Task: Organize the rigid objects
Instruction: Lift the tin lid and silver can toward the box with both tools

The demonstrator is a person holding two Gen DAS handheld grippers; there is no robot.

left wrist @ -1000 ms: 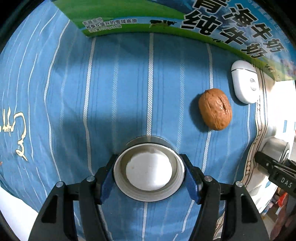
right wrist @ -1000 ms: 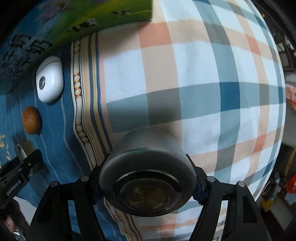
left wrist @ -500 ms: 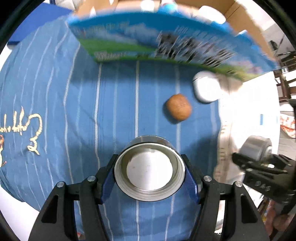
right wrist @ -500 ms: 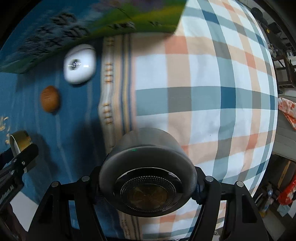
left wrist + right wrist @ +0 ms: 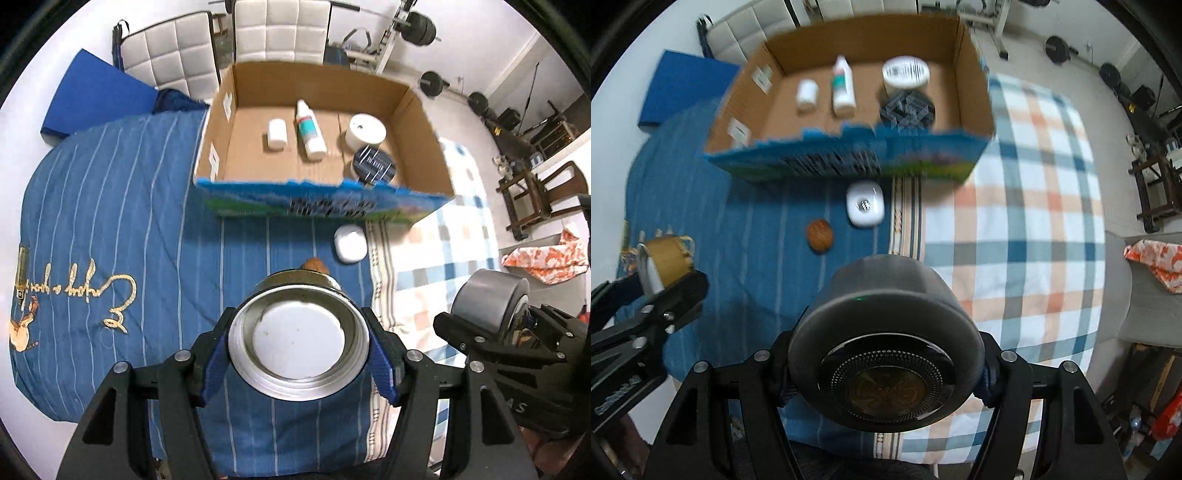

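Blankets are covering the bed; both hand-held grippers, left clamping a tin, right clamping a speaker, are being held high, probably to clear the box wall.

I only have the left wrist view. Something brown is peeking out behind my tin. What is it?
Observer: A walnut that your tin mostly hides. It lies on the blue cloth, apart from the white case.
Operator: What does the end face of the grey cylinder look like?
Observer: It has a round mesh grille with a brass-coloured centre. The right hand-held gripper clamps its sides.
Operator: Any indicator on it?
Observer: A small green dot on its upper side.
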